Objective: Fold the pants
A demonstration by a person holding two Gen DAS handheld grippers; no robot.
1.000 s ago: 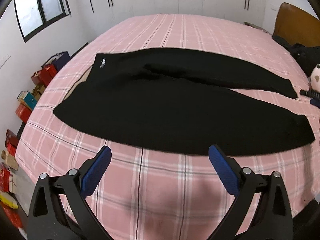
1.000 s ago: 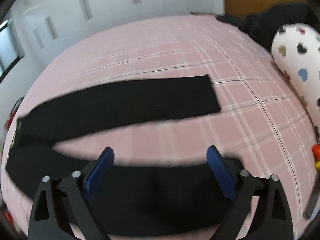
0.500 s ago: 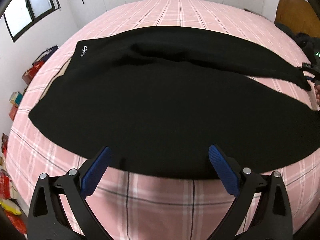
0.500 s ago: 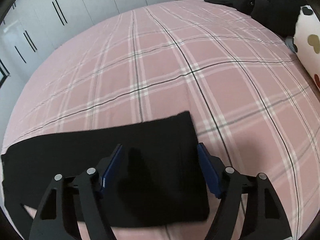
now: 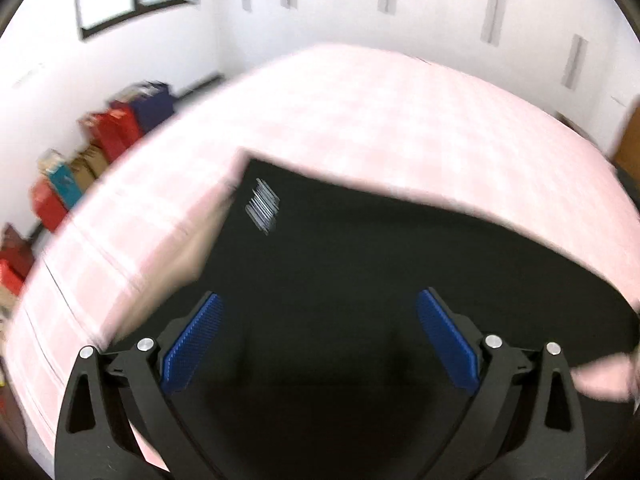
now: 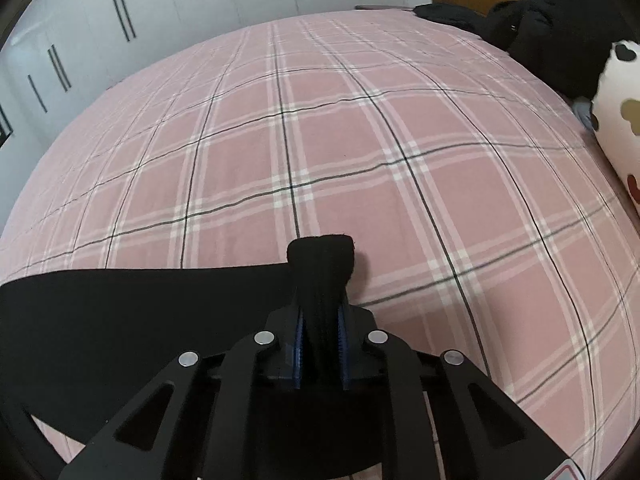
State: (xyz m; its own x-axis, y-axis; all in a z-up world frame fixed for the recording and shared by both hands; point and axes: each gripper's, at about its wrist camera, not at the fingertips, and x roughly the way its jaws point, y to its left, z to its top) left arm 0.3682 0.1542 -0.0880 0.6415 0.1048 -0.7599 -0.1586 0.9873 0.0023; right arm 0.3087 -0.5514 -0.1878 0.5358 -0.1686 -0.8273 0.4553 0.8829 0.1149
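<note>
Black pants (image 6: 120, 320) in right claw (image 6: 320, 344), left claw (image 5: 320, 344) spread wide

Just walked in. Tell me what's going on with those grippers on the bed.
A person is folding black pants on a pink plaid bed. The right gripper is shut on a bunched leg end, fabric sticking out past its fingertips. The left gripper is open over the waist area near the white logo, gripping nothing yet. That view is motion-blurred.
</note>
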